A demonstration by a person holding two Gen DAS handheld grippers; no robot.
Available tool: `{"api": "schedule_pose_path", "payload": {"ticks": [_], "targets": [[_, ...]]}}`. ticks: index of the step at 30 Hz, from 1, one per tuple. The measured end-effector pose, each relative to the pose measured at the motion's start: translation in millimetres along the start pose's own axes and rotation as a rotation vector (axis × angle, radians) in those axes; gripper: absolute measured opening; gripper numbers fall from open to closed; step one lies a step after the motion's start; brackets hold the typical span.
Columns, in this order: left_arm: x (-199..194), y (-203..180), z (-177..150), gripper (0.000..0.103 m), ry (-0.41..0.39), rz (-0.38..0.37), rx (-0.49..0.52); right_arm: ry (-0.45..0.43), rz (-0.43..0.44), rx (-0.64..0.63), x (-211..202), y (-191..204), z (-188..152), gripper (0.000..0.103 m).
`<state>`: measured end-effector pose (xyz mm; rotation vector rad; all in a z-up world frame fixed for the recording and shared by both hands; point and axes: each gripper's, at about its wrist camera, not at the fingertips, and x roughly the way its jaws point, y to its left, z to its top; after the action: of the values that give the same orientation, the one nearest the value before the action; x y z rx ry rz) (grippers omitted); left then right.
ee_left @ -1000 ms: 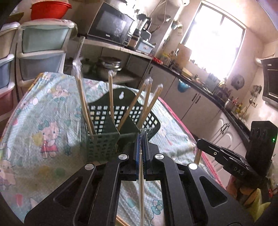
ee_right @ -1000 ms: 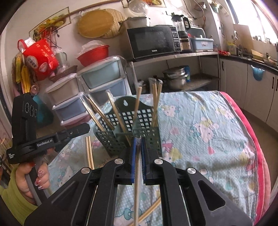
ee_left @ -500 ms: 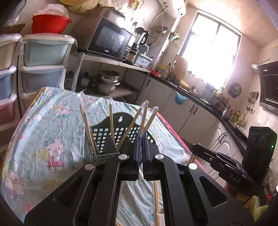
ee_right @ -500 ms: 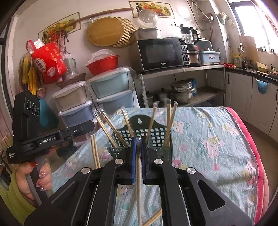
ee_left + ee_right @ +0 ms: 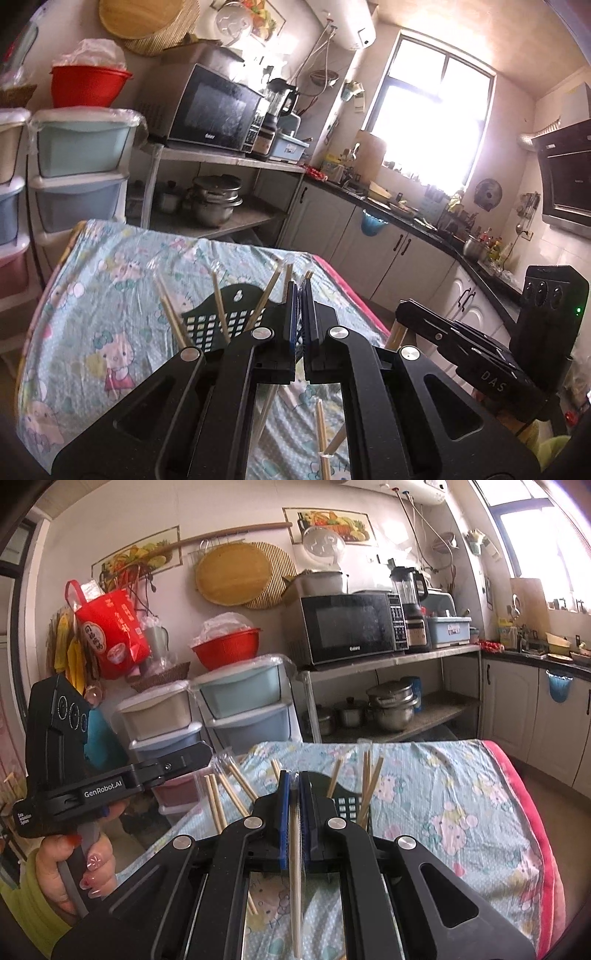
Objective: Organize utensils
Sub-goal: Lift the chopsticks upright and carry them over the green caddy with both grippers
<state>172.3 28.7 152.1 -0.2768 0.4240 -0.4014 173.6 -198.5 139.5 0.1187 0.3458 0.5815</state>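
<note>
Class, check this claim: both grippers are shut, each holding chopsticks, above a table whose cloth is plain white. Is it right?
Not quite. The cloth is pale blue with cartoon prints and a red edge, as the right wrist view shows. The rest holds: the right gripper and left gripper are shut, each holding chopsticks.

We see a dark green utensil basket holding pale wooden chopsticks. It stands on a light blue tablecloth printed with cartoon cats and edged in pink. Behind, we see a red bowl.
</note>
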Motion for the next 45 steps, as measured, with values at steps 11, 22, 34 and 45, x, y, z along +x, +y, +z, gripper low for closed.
{"api": "schedule_pose_path", "payload": {"ticks": [11, 22, 34, 45], "targets": [[-0.6, -18.3, 27.3, 0.001, -0.053, -0.015, 0.047, -0.051, -0.004, -0.002, -0.9, 2.6, 17.5, 0.006], [-0.1, -26.8, 57.5, 0.001, -0.112, -0.001, 0.081, -0.12, -0.013, -0.006, 7.0, 5.4, 42.6, 0.006], [7.4, -12.9, 89.0, 0.001, -0.175, 0.056, 0.074, -0.222, -0.049, -0.083, 26.6, 11.0, 80.6, 0.006], [34.3, 17.8, 73.1, 0.001, -0.159, 0.08, 0.02, -0.267, -0.089, -0.117, 61.0, -4.3, 81.0, 0.006]]}}
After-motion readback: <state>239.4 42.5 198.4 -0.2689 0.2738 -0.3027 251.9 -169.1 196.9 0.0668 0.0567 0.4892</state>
